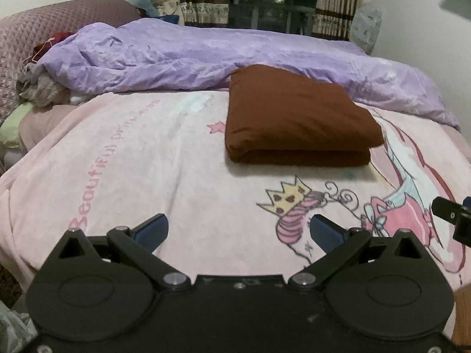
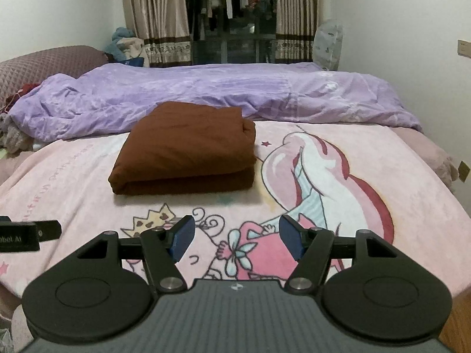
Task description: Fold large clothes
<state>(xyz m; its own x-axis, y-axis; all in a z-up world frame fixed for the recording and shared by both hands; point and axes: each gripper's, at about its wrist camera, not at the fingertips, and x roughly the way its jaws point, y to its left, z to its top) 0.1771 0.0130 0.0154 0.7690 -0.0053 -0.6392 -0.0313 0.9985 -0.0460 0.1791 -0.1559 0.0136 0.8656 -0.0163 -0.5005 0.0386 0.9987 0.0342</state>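
1. Folded dark brown cloth bundle, thick and rectangular (image 1: 297,117) (image 2: 185,153): lying flat on the pink plush blanket with a cartoon princess print (image 1: 147,161) (image 2: 368,206), ahead of both grippers and well apart from them.
2. In the left wrist view: bundle in the middle right of the frame, so ahead and to the right of the left gripper (image 1: 239,231); jaws wide, nothing between.
3. In the right wrist view: bundle in the middle left, so ahead and to the left of the right gripper (image 2: 237,239); jaws wide, empty.
4. Long axis of the bundle: hard to tell, about square in both views; doubled edge facing the cameras.
5. Nearer hand: cannot tell, both about equal.
6. Count: one brown bundle, two grippers, one pink blanket, one crumpled lilac quilt (image 1: 191,50) (image 2: 235,94) just behind the bundle.
7. Judgement: folding looks finished.
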